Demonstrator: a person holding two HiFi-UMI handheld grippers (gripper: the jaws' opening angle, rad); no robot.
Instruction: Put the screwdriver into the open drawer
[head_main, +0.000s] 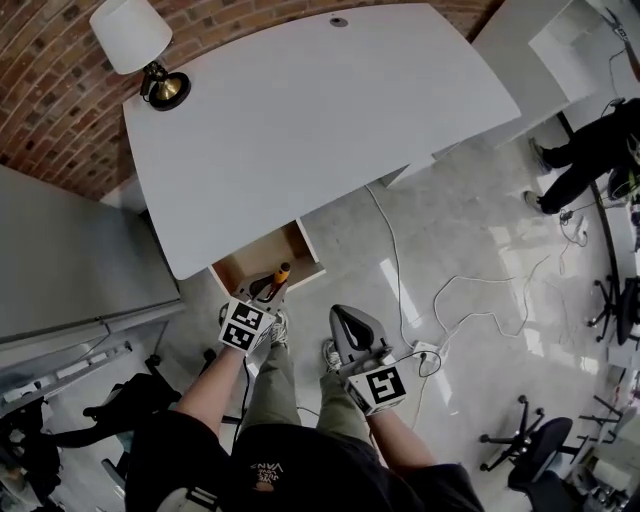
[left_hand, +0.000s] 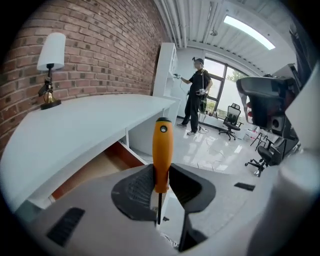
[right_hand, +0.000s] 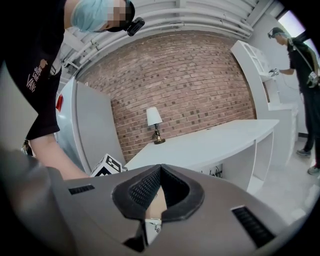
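Note:
The screwdriver (left_hand: 162, 148) has an orange handle and a thin dark shaft. My left gripper (left_hand: 161, 181) is shut on the lower end of that handle, which sticks up past the jaws. In the head view the left gripper (head_main: 271, 291) holds the screwdriver (head_main: 281, 273) just over the front edge of the open drawer (head_main: 240, 266), a wooden box pulled out from under the white desk (head_main: 320, 120). The drawer (left_hand: 95, 170) lies low and left of the handle. My right gripper (head_main: 341, 316) hangs shut and empty above the floor, right of the left one; its tips (right_hand: 160, 169) meet.
A lamp (head_main: 140, 50) stands on the desk's far left corner. A grey cabinet (head_main: 70, 270) is at the left. Cables (head_main: 470, 300) and a power strip (head_main: 425, 352) lie on the floor. Office chairs (head_main: 530, 450) and another person (head_main: 590, 150) are at the right.

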